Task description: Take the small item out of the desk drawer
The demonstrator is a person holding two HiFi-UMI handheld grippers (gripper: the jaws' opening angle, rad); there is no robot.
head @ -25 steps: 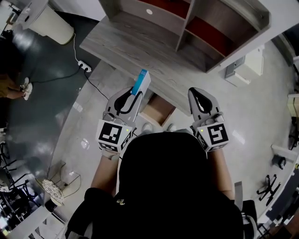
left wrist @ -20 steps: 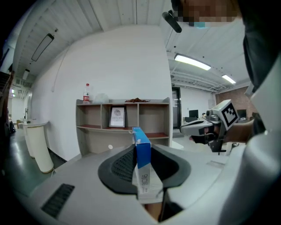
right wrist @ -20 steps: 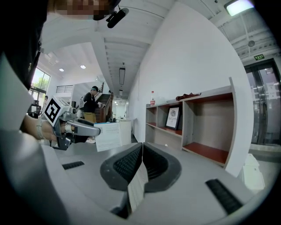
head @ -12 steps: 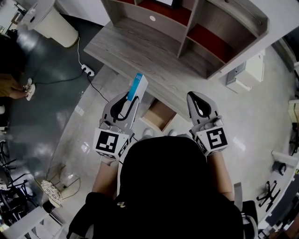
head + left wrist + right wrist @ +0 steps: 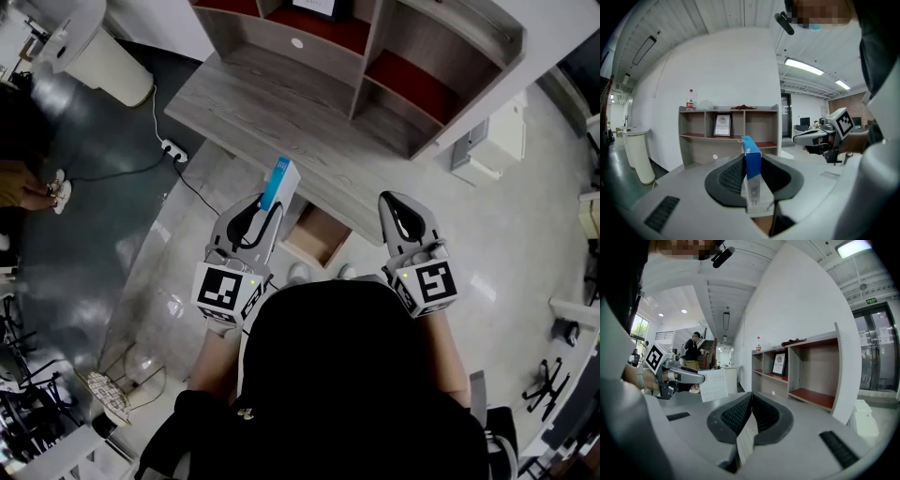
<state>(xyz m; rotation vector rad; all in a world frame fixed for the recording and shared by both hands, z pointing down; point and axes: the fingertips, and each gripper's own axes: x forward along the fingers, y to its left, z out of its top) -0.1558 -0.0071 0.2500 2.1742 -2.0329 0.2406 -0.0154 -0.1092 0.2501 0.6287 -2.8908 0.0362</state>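
My left gripper (image 5: 266, 202) is shut on a small blue and white box (image 5: 279, 182), held upright above the floor in front of the grey wooden desk (image 5: 281, 103). In the left gripper view the box (image 5: 751, 178) stands on end between the ribbed pads. The open desk drawer (image 5: 316, 235) sticks out under the desk edge, between my two grippers; its inside looks bare. My right gripper (image 5: 395, 201) hovers to the right of the drawer, its jaws pressed together with nothing in them (image 5: 751, 405).
A shelf unit (image 5: 375, 56) with red-lined compartments and a framed picture (image 5: 722, 125) stands at the back of the desk. On the floor lie a white bin (image 5: 105, 49) and a power strip with cable (image 5: 172, 147). Another person (image 5: 695, 350) stands far off.
The head view has shifted, so more of the shelf unit shows. Both grippers keep nearly the same pose, and the box stays in the left jaws.
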